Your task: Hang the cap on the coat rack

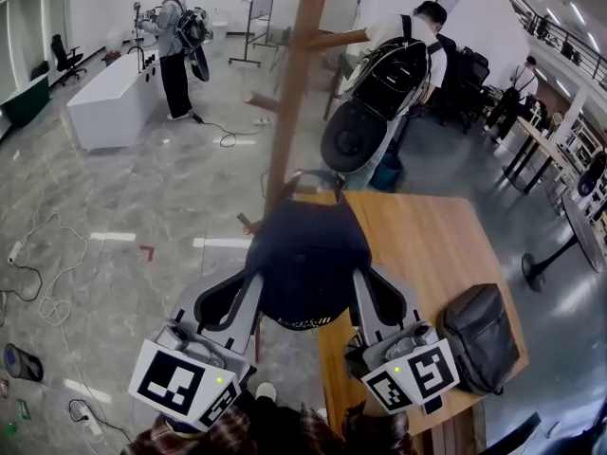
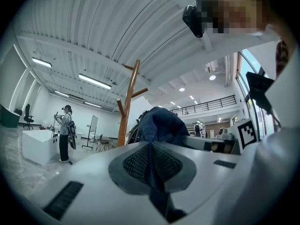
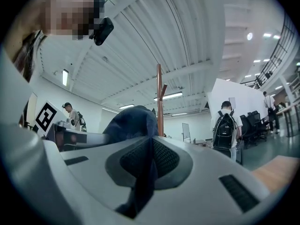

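Observation:
A dark navy cap (image 1: 305, 254) hangs between my two grippers, raised in front of the wooden coat rack (image 1: 289, 112). My left gripper (image 1: 252, 282) is shut on the cap's left edge, and its own view shows cap fabric (image 2: 159, 125) pinched between the jaws. My right gripper (image 1: 361, 281) is shut on the right edge, with the cap's cloth (image 3: 132, 123) clamped the same way. The rack's pole (image 2: 127, 104) and pegs rise just beyond the cap, and the same rack (image 3: 160, 97) stands behind it in the right gripper view. No peg touches the cap.
A wooden table (image 1: 446, 245) lies to the right, with a black bag (image 1: 482, 335) on it. One person with a backpack (image 1: 398, 74) stands behind the rack, and another person (image 1: 173, 41) stands by a white counter (image 1: 114, 98). Cables lie on the floor at left.

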`<action>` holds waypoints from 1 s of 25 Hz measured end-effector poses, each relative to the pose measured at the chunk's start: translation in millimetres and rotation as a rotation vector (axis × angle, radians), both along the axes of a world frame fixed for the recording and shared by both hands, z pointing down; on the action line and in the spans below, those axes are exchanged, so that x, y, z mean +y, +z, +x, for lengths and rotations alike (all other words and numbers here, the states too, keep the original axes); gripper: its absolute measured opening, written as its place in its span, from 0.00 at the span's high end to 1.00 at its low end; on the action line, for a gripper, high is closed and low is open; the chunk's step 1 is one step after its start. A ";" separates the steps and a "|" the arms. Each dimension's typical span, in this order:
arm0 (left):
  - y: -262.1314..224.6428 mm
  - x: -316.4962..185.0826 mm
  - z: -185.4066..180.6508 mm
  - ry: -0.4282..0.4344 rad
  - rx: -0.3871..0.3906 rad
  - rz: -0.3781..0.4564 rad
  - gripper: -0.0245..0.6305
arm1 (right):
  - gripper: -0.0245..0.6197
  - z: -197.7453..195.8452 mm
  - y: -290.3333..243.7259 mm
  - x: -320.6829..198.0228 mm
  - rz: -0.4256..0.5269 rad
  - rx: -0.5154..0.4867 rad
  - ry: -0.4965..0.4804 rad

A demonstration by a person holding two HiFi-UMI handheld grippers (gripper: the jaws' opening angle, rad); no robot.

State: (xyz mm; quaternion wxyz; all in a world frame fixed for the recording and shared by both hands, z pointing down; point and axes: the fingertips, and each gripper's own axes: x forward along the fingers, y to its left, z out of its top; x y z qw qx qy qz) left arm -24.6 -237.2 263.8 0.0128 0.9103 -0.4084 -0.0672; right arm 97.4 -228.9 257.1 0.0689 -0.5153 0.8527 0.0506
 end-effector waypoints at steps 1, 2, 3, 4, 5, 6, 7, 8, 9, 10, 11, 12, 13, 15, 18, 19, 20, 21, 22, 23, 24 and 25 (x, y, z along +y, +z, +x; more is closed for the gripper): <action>-0.1 -5.6 2.9 0.007 -0.002 -0.003 0.93 | 0.93 2.7 0.2 -4.9 -0.004 -0.001 0.006; 0.1 -10.9 5.9 0.014 -0.003 -0.005 0.93 | 0.93 5.4 0.8 -9.7 -0.007 -0.001 0.014; 0.8 -16.2 8.6 0.023 -0.004 -0.006 0.93 | 0.93 7.9 2.0 -14.4 -0.009 -0.003 0.022; 2.2 -21.4 10.6 0.032 -0.005 -0.006 0.93 | 0.93 9.7 3.8 -18.9 -0.010 -0.005 0.031; 3.7 -26.4 12.0 0.042 -0.005 -0.008 0.93 | 0.93 10.8 5.9 -23.2 -0.012 -0.009 0.042; 4.8 -31.0 13.0 0.051 -0.003 -0.009 0.93 | 0.93 11.4 7.7 -27.1 -0.014 -0.014 0.052; 5.1 -35.1 13.9 0.060 -0.002 -0.010 0.93 | 0.93 11.6 8.8 -30.7 -0.017 -0.017 0.062; 4.4 -38.6 14.8 0.069 -0.002 -0.011 0.93 | 0.93 12.0 8.8 -33.9 -0.019 -0.019 0.070; 2.4 -41.8 15.8 0.076 -0.003 -0.011 0.93 | 0.93 12.8 7.6 -36.8 -0.021 -0.021 0.078; -0.5 -44.9 17.2 0.084 -0.003 -0.009 0.93 | 0.93 14.3 5.2 -39.5 -0.021 -0.024 0.084; -3.8 -48.0 18.9 0.092 -0.002 -0.007 0.93 | 0.93 16.1 2.2 -42.2 -0.020 -0.025 0.090; -7.0 -51.0 20.0 0.099 -0.001 -0.003 0.93 | 0.93 17.3 -0.5 -44.9 -0.016 -0.025 0.096; -9.9 -53.5 20.2 0.106 0.002 0.004 0.93 | 0.93 17.5 -2.9 -47.4 -0.011 -0.024 0.099; -16.3 -56.7 19.7 0.117 0.007 0.022 0.93 | 0.93 17.0 -8.6 -50.8 0.006 -0.023 0.105; -34.5 -56.5 24.2 0.139 0.011 0.063 0.93 | 0.93 22.1 -25.4 -52.5 0.043 -0.023 0.111; -43.1 -56.2 27.0 0.147 0.012 0.083 0.93 | 0.93 25.2 -33.0 -53.6 0.059 -0.022 0.113; -52.1 -56.2 29.8 0.154 0.014 0.105 0.93 | 0.93 28.4 -41.3 -54.9 0.075 -0.021 0.113; -60.9 -56.7 32.2 0.161 0.016 0.126 0.93 | 0.93 31.2 -50.0 -56.4 0.093 -0.020 0.113; -69.0 -57.4 34.2 0.167 0.019 0.141 0.93 | 0.93 33.3 -58.9 -57.9 0.111 -0.018 0.111; -76.2 -58.1 36.0 0.173 0.022 0.147 0.93 | 0.93 34.8 -67.9 -59.3 0.128 -0.017 0.107; -82.7 -58.5 37.9 0.178 0.025 0.147 0.93 | 0.93 36.0 -76.9 -60.4 0.145 -0.015 0.103; -88.8 -58.6 39.6 0.182 0.025 0.148 0.93 | 0.93 37.3 -85.3 -61.1 0.160 -0.011 0.101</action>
